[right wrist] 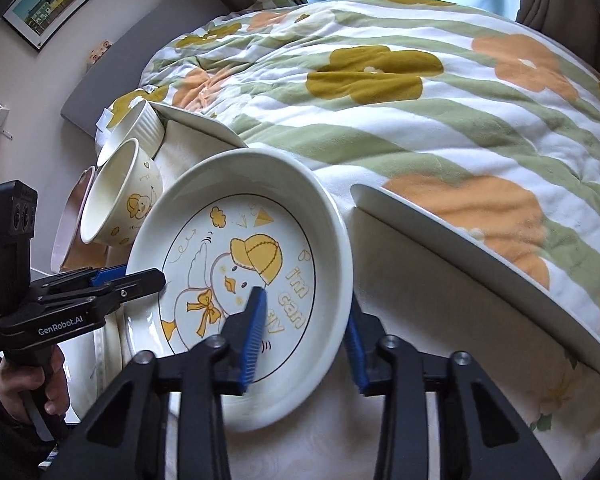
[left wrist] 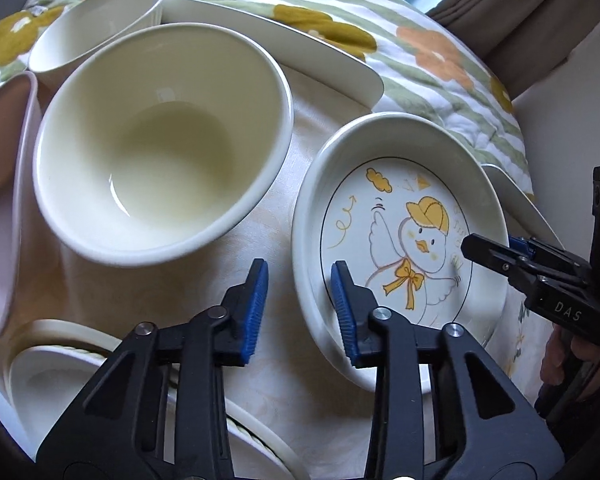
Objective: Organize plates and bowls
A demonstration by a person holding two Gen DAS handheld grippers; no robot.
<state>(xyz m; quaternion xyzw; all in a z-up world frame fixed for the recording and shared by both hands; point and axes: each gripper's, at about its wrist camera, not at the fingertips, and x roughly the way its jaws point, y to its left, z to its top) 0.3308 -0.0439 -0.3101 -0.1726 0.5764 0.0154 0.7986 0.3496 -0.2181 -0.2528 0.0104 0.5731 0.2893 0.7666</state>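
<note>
A deep white plate with a yellow-capped duck drawing [left wrist: 400,220] [right wrist: 236,240] lies on the cream tablecloth [left wrist: 268,216]. My left gripper [left wrist: 300,270] [right wrist: 134,276] straddles its left rim, one pad inside the plate and one outside, shut on it. My right gripper [right wrist: 306,308] [left wrist: 496,246] holds the opposite rim the same way; its outer pad is partly hidden behind the plate wall. A large cream bowl [left wrist: 160,152] [right wrist: 120,196] sits just left of the plate.
A ribbed white bowl [left wrist: 100,28], a pink dish [left wrist: 4,200] and a long white plate [left wrist: 280,44] crowd the far left. Stacked white dishes [left wrist: 48,376] sit near left. Another white plate [right wrist: 460,248] leans at the right against a flowered quilt [right wrist: 380,100].
</note>
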